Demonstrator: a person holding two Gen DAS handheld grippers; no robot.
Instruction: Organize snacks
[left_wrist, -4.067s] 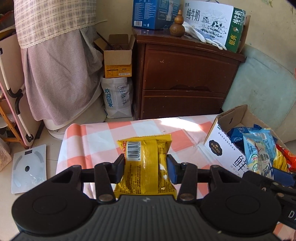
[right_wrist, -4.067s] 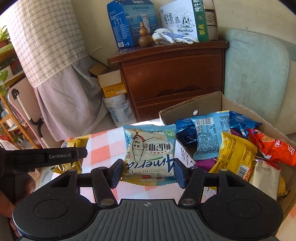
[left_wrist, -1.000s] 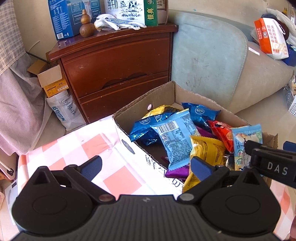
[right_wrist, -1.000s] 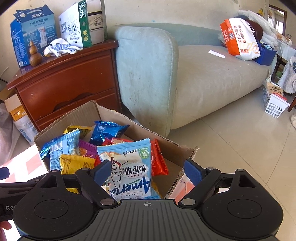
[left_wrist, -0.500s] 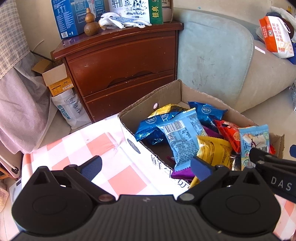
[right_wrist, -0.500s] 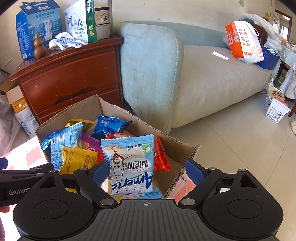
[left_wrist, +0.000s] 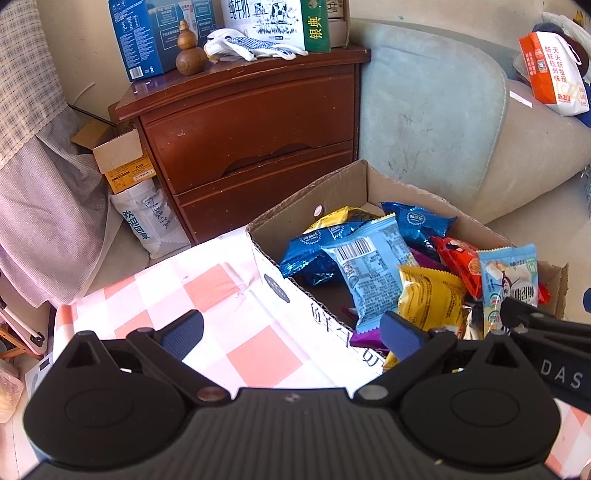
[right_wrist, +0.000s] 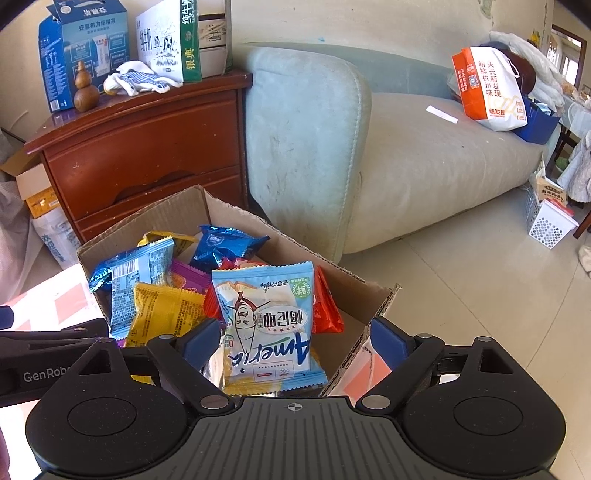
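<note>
An open cardboard box (left_wrist: 332, 184) on the table holds several snack packets: a yellow one (left_wrist: 428, 299), a blue barcoded one (left_wrist: 373, 266), a red one (left_wrist: 454, 262) and a light blue cartoon one (right_wrist: 266, 321). My left gripper (left_wrist: 291, 332) is open and empty, straddling the box's near wall above the checked cloth. My right gripper (right_wrist: 295, 339) is open over the box. The light blue packet lies loose on the pile between its fingers, clear of the right pad. The right gripper's black arm (left_wrist: 546, 332) shows at the right of the left wrist view.
The box sits on a pink-and-white checked tablecloth (left_wrist: 221, 295). Behind it stands a dark wooden chest of drawers (left_wrist: 251, 129) with cartons on top. A pale green sofa (right_wrist: 406, 158) is on the right, carrying an orange bag (right_wrist: 487, 88). A white basket (right_wrist: 550, 225) stands on the tiled floor.
Four seconds ago the left gripper was shut on a yellow packet and the right on the light blue one. Both packets now lie in the box and both grippers are open.
</note>
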